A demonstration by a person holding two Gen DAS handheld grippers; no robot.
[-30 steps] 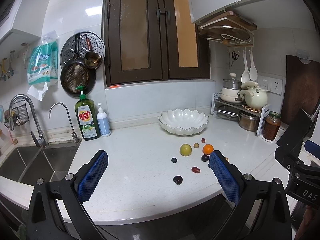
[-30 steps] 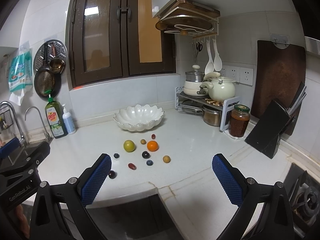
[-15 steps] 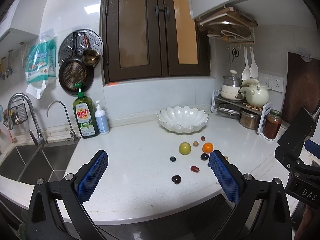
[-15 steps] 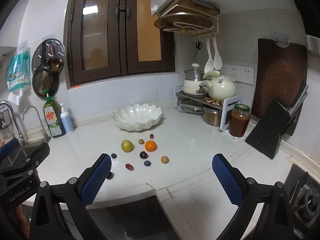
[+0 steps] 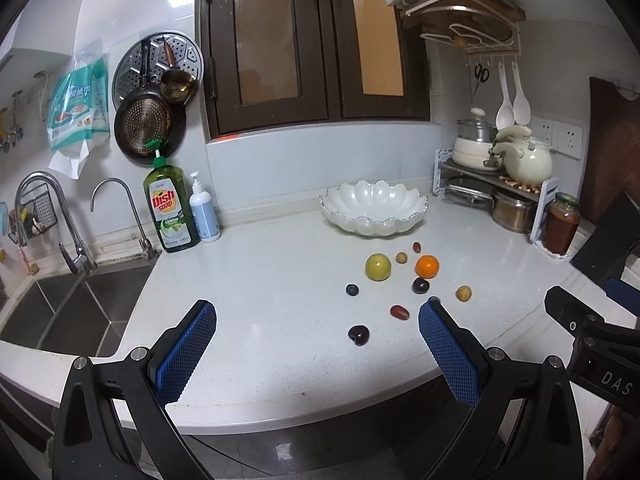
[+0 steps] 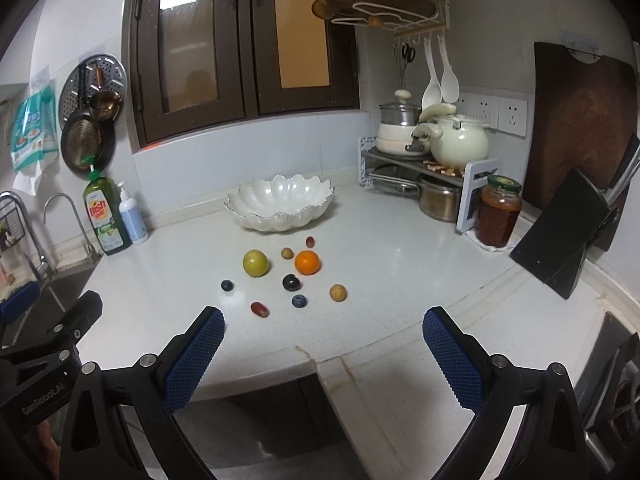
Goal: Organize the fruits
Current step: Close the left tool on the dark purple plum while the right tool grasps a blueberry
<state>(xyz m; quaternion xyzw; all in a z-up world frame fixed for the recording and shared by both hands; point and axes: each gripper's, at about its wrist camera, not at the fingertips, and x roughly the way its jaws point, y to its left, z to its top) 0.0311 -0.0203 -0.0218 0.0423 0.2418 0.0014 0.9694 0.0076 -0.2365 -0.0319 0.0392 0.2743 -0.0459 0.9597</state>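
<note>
Left gripper (image 5: 316, 354) and right gripper (image 6: 324, 356): fingers spread wide, holding nothing, above the near edge of the white counter (image 5: 260, 280). Fruits lie loose on the counter in front of the white scalloped bowl (image 6: 280, 204): a green apple (image 6: 255, 263), an orange (image 6: 307, 262), a dark plum (image 6: 291, 282) and several smaller pieces.

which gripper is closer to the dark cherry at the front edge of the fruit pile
Left. The dark cherry lies just ahead of the left gripper, between its open jaws. The right gripper sits further right; its left finger hides the cherry.
</note>
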